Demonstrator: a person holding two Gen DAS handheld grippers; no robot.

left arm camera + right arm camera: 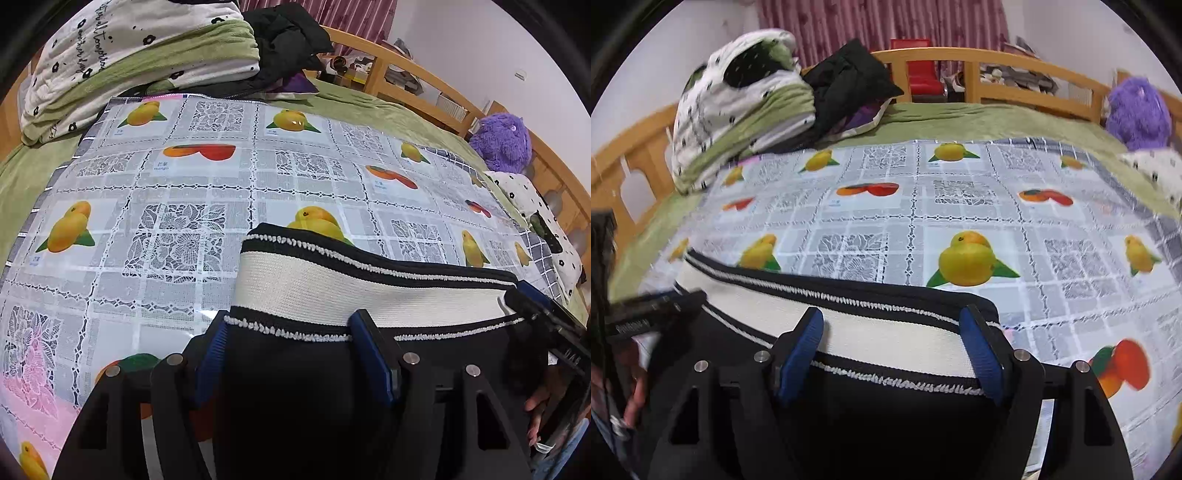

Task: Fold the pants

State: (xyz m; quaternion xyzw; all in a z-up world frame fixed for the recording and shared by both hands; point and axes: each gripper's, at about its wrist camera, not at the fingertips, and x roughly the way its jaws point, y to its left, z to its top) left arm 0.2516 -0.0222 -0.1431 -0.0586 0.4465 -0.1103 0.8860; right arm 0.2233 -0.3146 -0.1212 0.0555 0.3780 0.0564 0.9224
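Note:
Black pants with a cream waistband trimmed in black and white lie flat on the fruit-print tablecloth. My left gripper is open over the waistband's left end, and the fabric lies between and under its blue pads without being pinched. My right gripper is open too, its jaws wide apart above the right end of the waistband. Each gripper shows at the edge of the other's view: the right gripper and the left gripper.
The tablecloth covers a green bed sheet. At the back left sit a folded quilt pile and a black jacket. A purple plush toy and a spotted pillow lie at the right. A wooden rail rims the bed.

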